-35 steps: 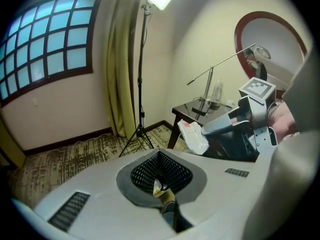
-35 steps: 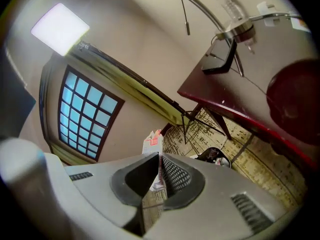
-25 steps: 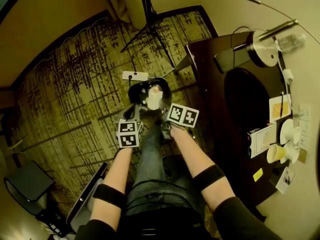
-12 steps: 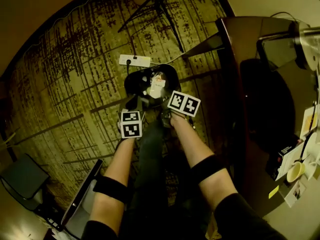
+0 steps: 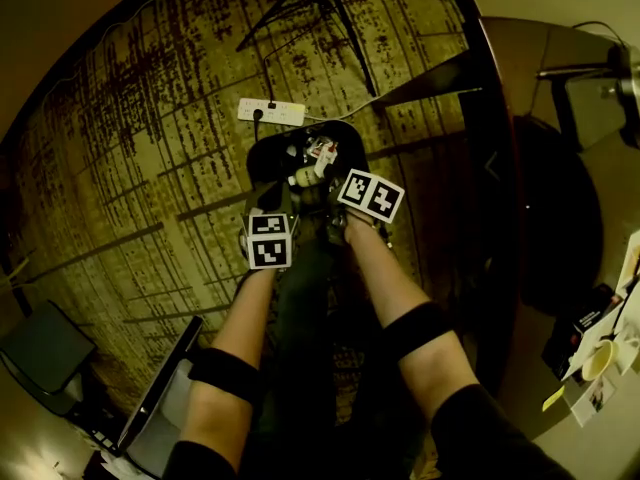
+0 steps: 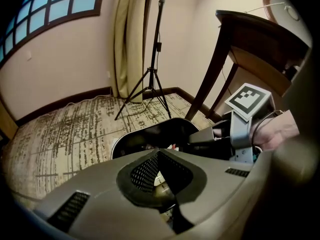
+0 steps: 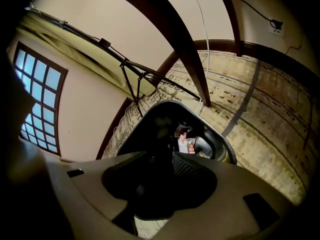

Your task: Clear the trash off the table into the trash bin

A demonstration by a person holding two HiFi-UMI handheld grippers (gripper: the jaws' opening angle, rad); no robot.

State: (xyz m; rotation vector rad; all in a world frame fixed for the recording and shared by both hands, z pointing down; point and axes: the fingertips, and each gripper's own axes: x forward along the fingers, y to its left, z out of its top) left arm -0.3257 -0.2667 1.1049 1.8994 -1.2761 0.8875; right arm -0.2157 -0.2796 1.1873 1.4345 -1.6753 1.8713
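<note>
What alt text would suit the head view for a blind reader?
Looking down, a person holds the left hand-held gripper and right hand-held gripper over a black trash bin holding litter, on patterned carpet; the right's empty jaws have just been opening.

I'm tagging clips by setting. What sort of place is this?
Probably a hotel room or a similar guest room: patterned carpet running up to the walls, a dark wooden table, and a long curtain near a paned window.
</note>
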